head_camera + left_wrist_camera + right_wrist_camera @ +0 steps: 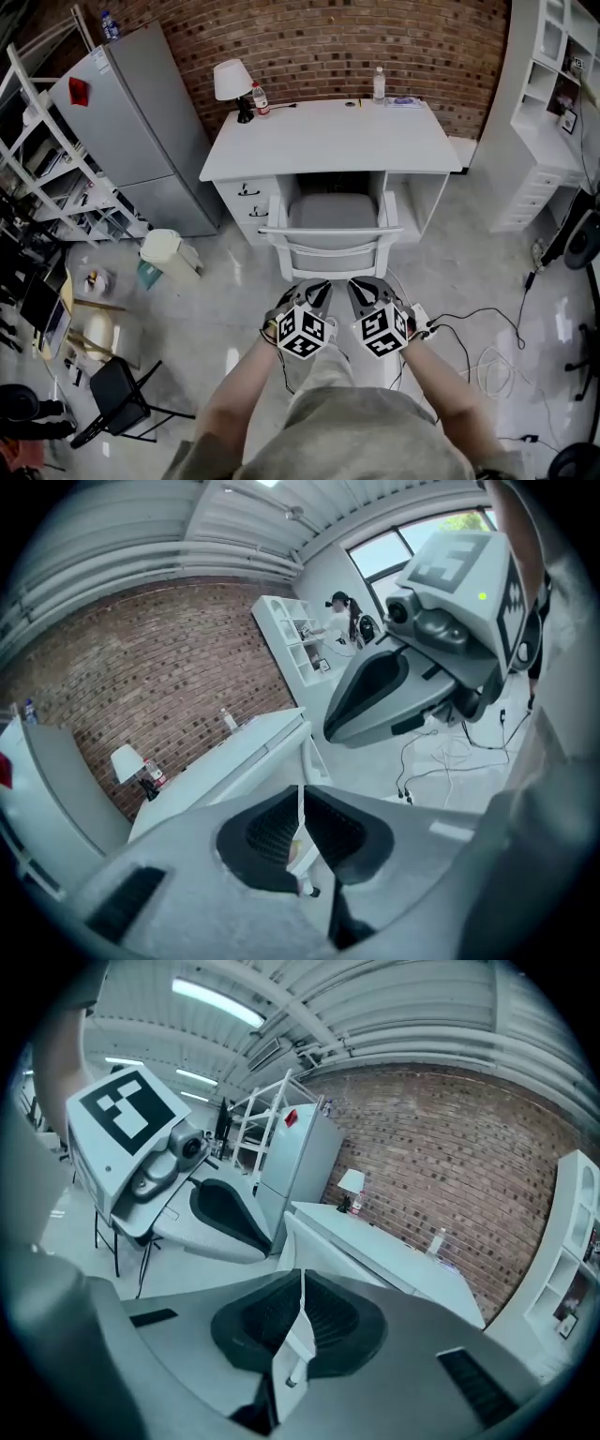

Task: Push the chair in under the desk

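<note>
The white chair (330, 246) with a grey seat stands tucked into the kneehole of the white desk (328, 136), its backrest facing me. Both grippers hover side by side just behind the backrest, close to my body. My left gripper (311, 291) is shut with nothing between its pads. My right gripper (364, 291) is shut and empty too. In the left gripper view the jaws (300, 832) meet along a thin slit, with the desk (234, 752) beyond and the right gripper (412, 682) alongside. The right gripper view shows its jaws (300, 1321) together, with the chair back (300, 1241) ahead.
A grey fridge (131, 122) stands left of the desk, with a white bin (169, 253) in front of it. A lamp (232, 84) and bottles sit on the desktop. A black folding chair (122, 394) is at lower left. Cables (487, 356) trail on the floor at right, near white shelving (553, 112).
</note>
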A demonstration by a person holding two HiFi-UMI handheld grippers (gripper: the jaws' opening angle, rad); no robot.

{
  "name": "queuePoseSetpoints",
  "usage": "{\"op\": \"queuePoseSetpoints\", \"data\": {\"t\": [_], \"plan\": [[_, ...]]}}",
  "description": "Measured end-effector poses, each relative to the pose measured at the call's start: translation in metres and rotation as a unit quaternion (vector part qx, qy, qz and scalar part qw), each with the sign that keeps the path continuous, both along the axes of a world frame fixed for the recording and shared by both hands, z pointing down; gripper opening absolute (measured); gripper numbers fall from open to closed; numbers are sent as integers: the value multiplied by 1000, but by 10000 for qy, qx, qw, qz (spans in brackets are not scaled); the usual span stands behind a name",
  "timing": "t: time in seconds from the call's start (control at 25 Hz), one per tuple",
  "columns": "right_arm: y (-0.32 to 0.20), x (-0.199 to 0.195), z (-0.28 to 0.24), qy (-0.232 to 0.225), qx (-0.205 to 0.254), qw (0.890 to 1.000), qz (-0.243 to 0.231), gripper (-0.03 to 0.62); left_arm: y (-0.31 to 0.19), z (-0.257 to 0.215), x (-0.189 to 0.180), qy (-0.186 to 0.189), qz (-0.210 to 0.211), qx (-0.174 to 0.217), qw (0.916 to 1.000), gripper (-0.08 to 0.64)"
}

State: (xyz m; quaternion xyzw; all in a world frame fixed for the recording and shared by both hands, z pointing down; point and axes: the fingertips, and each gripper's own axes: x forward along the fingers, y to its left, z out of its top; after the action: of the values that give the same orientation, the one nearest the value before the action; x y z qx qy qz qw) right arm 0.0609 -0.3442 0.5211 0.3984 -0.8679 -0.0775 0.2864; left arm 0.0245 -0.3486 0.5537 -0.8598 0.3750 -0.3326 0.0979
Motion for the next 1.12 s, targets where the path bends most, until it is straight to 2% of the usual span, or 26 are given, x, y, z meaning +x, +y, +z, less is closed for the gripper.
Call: {"op": "queuePoseSetpoints", "data": {"t": [0.28,0.56,0.64,0.92,1.12], "plan": [[24,10,-22,-936,6,9948,402,12,20,-14,7,959,-522,-241,9937,20],[48,18,-25,-1506,-207,9864,626,12,41,-34,9,1952,-1014,-466,9744,20],[56,19,-29,-1643,-261,9838,665,12,49,-42,8,2079,-1115,-489,9706,20],[78,24,-40,-2000,-406,9760,759,11,72,-61,4,2222,-1288,-393,9657,20],[83,24,-41,-2134,-469,9720,860,9,80,-62,-11,2296,-1475,-396,9612,20]]}}
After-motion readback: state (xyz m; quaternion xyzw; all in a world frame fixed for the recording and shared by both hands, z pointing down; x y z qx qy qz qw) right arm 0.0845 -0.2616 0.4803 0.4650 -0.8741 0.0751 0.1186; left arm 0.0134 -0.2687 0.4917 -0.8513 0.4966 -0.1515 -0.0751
